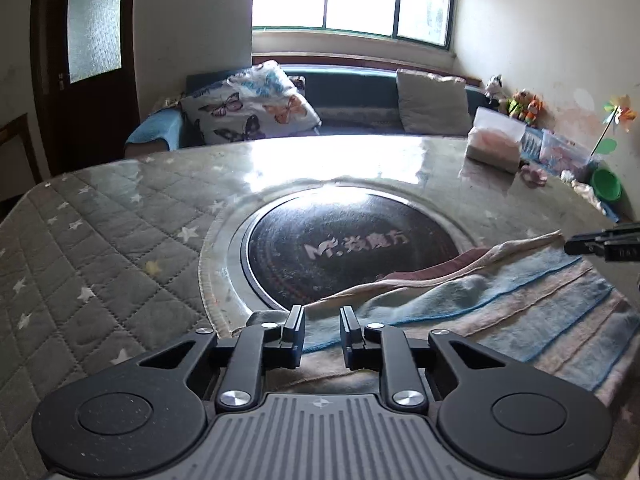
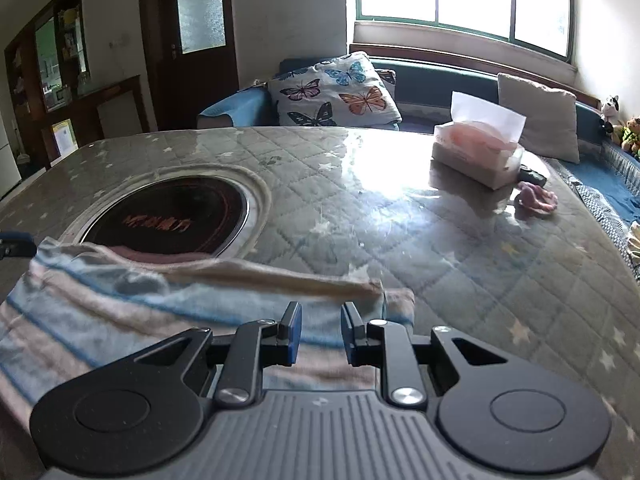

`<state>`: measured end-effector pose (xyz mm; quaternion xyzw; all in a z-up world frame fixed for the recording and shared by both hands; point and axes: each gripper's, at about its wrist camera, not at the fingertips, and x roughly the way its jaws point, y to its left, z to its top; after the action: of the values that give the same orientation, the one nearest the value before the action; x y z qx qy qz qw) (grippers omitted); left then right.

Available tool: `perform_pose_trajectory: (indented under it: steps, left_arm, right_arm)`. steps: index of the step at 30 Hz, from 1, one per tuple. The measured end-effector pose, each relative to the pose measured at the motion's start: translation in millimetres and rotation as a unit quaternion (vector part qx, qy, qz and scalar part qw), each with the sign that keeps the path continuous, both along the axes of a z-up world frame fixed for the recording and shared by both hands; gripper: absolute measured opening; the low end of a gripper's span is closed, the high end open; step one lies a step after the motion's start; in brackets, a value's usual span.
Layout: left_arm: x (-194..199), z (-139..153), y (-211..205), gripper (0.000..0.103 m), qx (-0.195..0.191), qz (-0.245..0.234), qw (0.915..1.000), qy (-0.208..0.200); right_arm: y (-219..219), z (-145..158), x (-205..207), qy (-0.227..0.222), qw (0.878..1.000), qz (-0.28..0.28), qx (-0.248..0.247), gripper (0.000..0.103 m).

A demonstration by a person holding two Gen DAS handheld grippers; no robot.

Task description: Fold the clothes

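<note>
Both claws — left claw [image 1: 322,334], right claw [image 2: 322,330] — parted, empty, over striped garment [image 2: 120,300].

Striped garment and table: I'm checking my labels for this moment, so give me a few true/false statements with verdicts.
1. Both grippers are open, left gripper and right gripper. True.
2. The striped garment partly covers the round black hob. True.
3. The tissue box sits on the garment. False: it stands apart, on the quilted table cover.
4. The right gripper's fingers pinch the cloth. False: they are apart, with cloth visible between them.
5. A butterfly cushion lies behind the table. True.
</note>
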<state>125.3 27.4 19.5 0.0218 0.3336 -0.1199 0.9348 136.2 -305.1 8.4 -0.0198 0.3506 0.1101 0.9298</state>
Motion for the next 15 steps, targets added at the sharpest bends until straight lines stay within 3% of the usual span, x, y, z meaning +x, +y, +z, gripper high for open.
perform_pose_trajectory:
  steps: [7, 15]
  left_arm:
    - [15.5, -18.5, 6.3, 0.014, 0.019, 0.021, 0.9994, 0.019]
    - [12.6, -9.3, 9.0, 0.016, 0.012, 0.027, 0.9995, 0.004]
  right_arm:
    - [-8.2, -21.0, 25.4, 0.017, 1.000, -0.019, 0.000, 0.019]
    - [-1.1, -15.3, 24.1, 0.014, 1.000, -0.011, -0.013, 0.026]
